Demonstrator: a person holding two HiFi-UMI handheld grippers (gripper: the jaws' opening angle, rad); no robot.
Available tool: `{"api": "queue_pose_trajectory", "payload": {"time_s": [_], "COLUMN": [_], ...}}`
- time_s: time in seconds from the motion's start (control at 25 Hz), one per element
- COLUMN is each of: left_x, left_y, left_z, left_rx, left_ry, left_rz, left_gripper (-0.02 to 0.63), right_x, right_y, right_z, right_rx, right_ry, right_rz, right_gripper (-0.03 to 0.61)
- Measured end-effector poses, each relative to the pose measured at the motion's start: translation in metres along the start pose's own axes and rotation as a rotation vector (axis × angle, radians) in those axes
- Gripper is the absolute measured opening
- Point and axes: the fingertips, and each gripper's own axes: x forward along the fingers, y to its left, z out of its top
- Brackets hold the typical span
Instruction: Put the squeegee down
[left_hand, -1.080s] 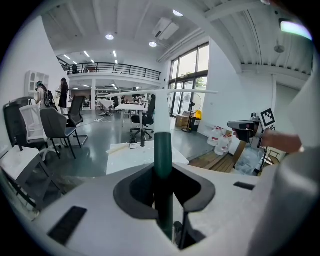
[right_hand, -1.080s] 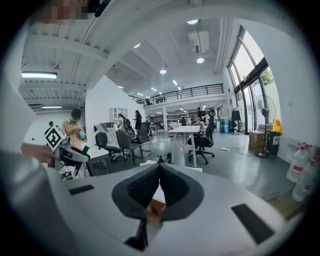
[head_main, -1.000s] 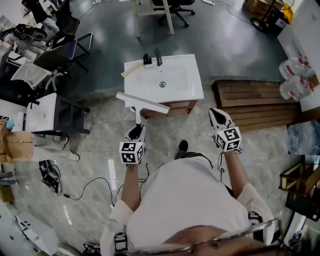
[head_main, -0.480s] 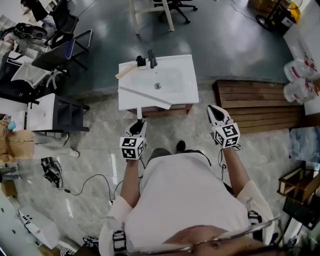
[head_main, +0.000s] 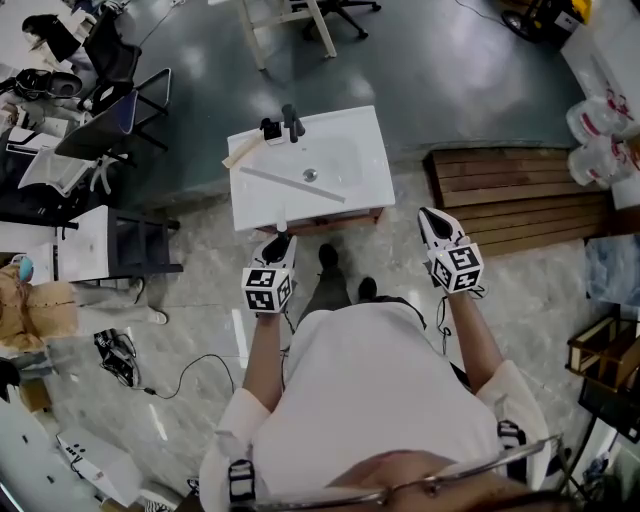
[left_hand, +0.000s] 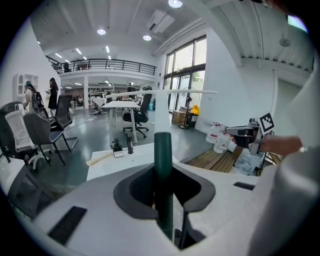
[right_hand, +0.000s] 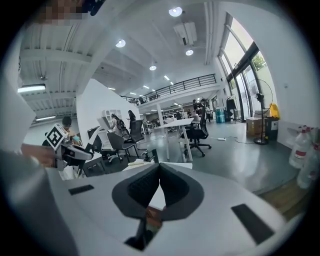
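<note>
Squeegee (head_main: 292, 183): the handle's lower end is hidden inside the left gripper (head_main: 279, 241). In the left gripper view the green shaft (left_hand: 163, 165) drops between the closed jaws and is lost in the gripper body. The head view does not show whether the blade touches the tabletop (head_main: 375, 165) or hangs above it. Two small dark items (head_main: 281, 125) at the tabletop's far left corner are too small to identify. The tabletop's near edge is partly covered by the gripper. The person's torso (head_main: 365, 400) is cut off by the bottom edge.
</note>
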Motion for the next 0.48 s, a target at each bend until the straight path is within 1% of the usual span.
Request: {"api": "queue_pose_trajectory", "payload": {"time_s": [0.24, 0.48], "left_x": [0.026, 0.067], "left_y": [0.020, 0.051], "left_z": [0.008, 0.024], "left_rx": [0.043, 0.143], "left_ry": [0.014, 0.058], "left_rz": [-0.035, -0.078], "left_gripper": [0.075, 0.075], "right_x": [0.024, 0.062], "right_y": [-0.001, -0.001], "right_z": [0.003, 0.018], "right_rx": [-0.002, -0.004], "right_ry": [0.019, 0.029], "right_rz": [-0.033, -0.073], "right_gripper": [0.005, 0.005]}}
